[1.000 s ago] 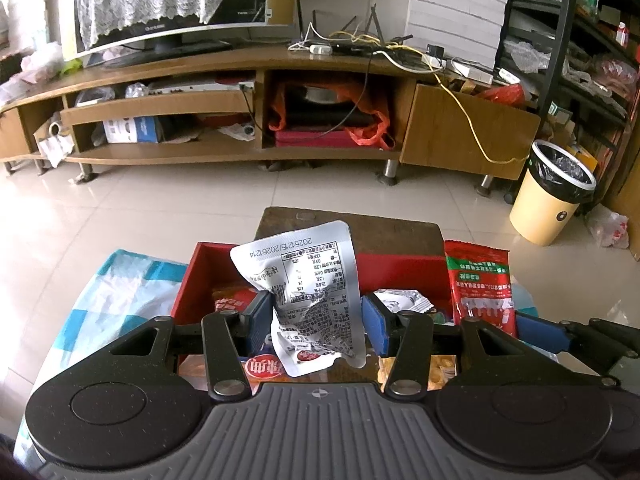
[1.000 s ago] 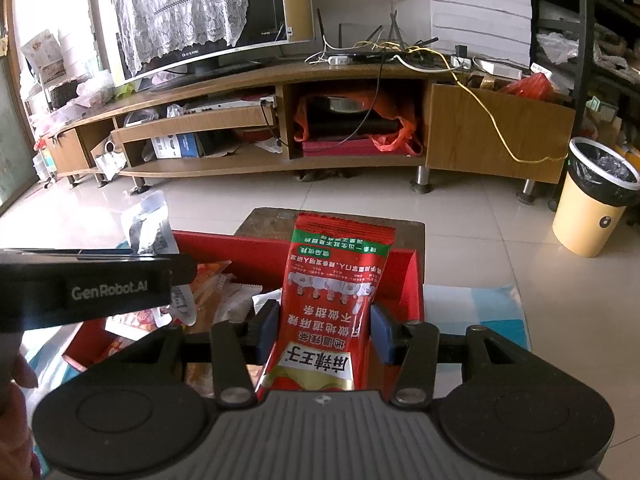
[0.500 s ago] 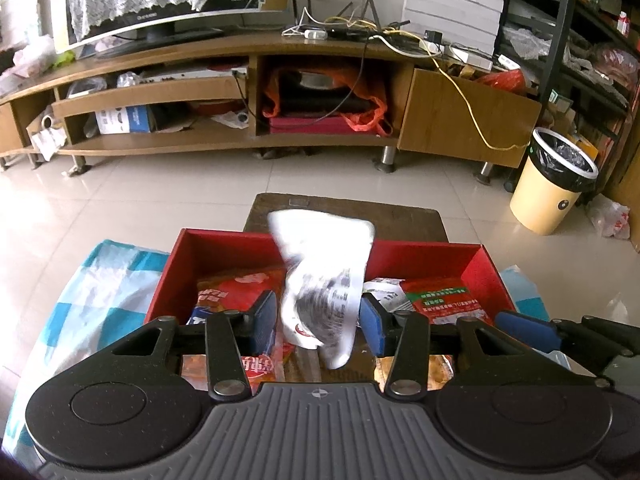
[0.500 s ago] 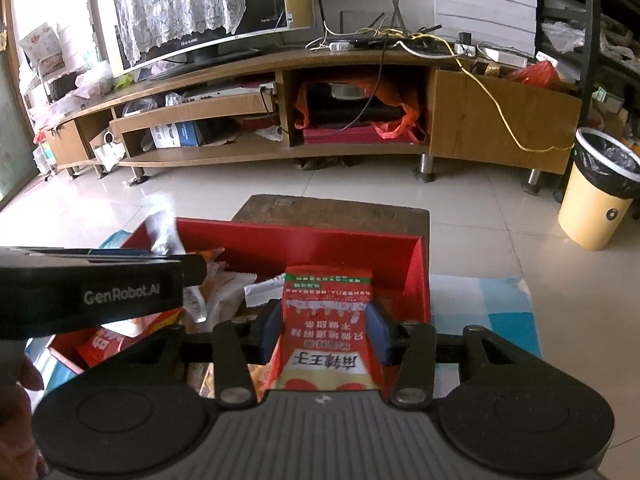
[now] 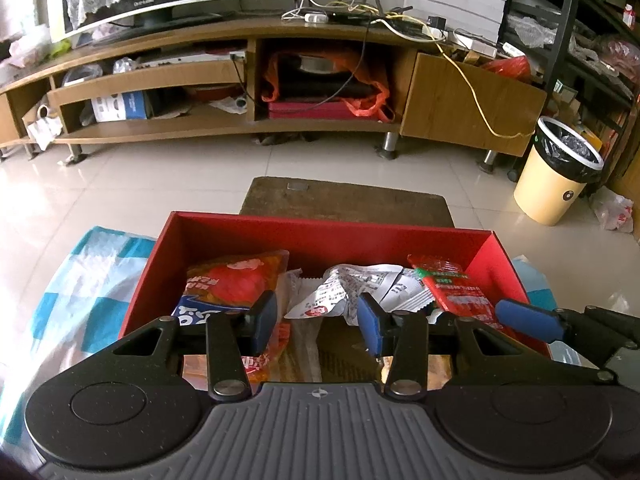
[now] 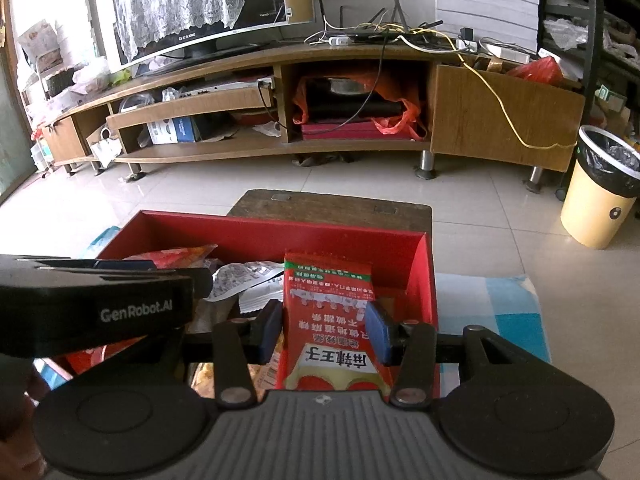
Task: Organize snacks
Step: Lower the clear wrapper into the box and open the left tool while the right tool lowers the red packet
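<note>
Both packets are being lowered into the red box [image 5: 320, 236]. The right gripper [image 6: 326, 330] is clamped on the red packet [image 6: 330, 312], upright, long axis running away from the camera. The left gripper [image 5: 316, 320] pinches the silver packet [image 5: 352, 290], crumpled and lying crosswise. Next, I judge: part the fingers, then withdraw.

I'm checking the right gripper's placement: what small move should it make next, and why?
Probably open the right gripper to release the red packet: its pads pinch it, and it already sits low inside the red box, near its right wall.
</note>
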A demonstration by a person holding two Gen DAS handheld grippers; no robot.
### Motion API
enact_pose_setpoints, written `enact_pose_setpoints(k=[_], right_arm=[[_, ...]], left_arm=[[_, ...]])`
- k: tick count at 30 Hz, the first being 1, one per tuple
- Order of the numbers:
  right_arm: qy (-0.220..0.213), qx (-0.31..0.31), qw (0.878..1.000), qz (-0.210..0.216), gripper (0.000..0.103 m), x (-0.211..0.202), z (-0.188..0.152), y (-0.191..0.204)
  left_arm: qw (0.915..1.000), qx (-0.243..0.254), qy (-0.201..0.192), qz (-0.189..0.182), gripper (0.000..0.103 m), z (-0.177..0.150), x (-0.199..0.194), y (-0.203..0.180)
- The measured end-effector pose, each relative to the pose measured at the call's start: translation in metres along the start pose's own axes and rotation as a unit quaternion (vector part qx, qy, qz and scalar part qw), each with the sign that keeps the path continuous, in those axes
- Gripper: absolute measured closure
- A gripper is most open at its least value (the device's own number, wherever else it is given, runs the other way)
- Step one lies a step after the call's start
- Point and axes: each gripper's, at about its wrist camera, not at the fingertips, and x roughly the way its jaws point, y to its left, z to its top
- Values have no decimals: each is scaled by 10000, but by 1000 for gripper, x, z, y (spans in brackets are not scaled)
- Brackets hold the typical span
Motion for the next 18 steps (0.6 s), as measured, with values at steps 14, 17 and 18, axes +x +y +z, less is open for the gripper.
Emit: enact_pose_setpoints(k=[14, 17, 18], right_arm=[[68, 231, 9997, 45, 60, -7, 3, -2], [83, 229, 9997, 44, 60, -11, 3, -1], [84, 225, 9997, 30, 60, -12, 3, -1]], left_arm=[[10000, 25, -75, 30, 37, 2, -20, 1], [10000, 27, -64, 52, 36, 2, -23, 1], [10000, 23, -53, 54, 35, 2, -24, 1]])
